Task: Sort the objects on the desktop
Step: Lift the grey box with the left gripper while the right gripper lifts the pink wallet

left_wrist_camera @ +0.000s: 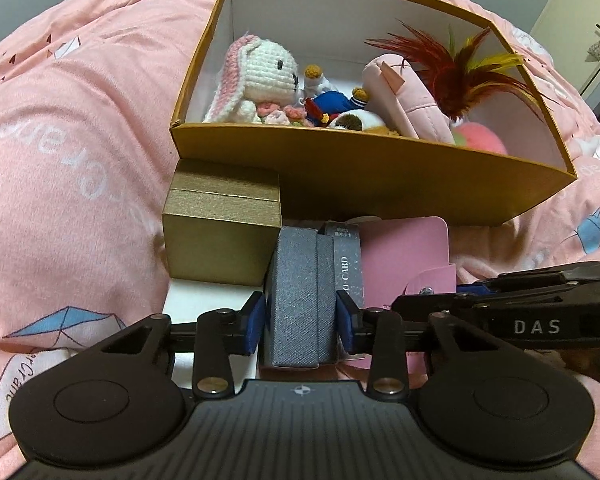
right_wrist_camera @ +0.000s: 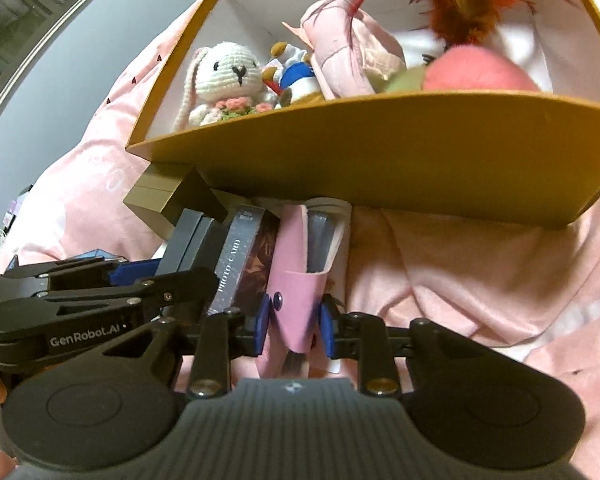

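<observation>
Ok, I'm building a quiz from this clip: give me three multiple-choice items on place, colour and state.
1. Where is the white crocheted bunny?
A. inside the open tan cardboard box
B. on the bedspread
C. in a tool

2. What colour is the snap-button card holder?
A. green
B. pink
C. black

3. The left tool is:
A. closed on the grey textured box
B. empty
C. holding feathers

Answers: 1 A, it sits behind the box's front wall. 2 B, pink between the right tool pads. 3 A, blue pads press both its sides.
</observation>
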A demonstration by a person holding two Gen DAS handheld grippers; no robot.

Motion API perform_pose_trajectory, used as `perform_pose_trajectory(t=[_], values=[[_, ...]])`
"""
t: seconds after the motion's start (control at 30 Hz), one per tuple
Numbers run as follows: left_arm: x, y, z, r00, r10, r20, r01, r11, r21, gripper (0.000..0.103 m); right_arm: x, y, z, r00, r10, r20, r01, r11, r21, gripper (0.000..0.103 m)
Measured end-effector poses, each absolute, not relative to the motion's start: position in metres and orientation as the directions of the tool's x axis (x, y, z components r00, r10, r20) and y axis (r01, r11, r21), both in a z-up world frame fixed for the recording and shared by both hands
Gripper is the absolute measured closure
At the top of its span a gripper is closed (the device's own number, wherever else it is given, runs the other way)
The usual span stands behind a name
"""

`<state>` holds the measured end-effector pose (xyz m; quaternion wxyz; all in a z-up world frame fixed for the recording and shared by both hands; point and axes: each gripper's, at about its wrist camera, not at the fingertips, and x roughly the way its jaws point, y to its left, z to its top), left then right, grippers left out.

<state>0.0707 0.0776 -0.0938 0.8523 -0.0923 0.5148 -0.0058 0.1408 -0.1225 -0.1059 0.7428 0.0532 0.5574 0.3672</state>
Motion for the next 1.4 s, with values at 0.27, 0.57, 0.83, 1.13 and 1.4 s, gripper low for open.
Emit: perform_pose_trajectory(t=[0.27,0.57,0.83,1.13,1.4], values=[[0.066,0.078,-0.097,0.476,-0.105,-0.873,-0.082,0.983,-0.163,0.061,0.136,-0.125,-0.102,0.122,0.608,-0.784,-0.503,0.719,0.48,0.077],[0.057,0.073,-0.088,0.512,-0.09,-0.854,-0.073,0.986,-0.148,0.062,0.129,-0.137,-0.08,0.205,0.593,-0.778,-0.523,0.739,0.425,0.079],[0.049,0.07,-0.058,0.567,-0.084,-0.819,-0.057,0.988,-0.141,0.062,0.126,-0.147,-0.052,0.278,0.604,-0.747,-0.549,0.738,0.393,0.079],[0.044,0.067,-0.027,0.629,-0.094,-0.772,-0.046,0.986,-0.157,0.062,0.117,-0.151,-0.022,0.316,0.633,-0.706,-0.589,0.715,0.377,0.079],[0.045,0.063,0.003,0.683,-0.106,-0.723,-0.024,0.986,-0.167,0.062,0.116,-0.156,0.014,0.343,0.683,-0.645,-0.637,0.674,0.374,0.08]])
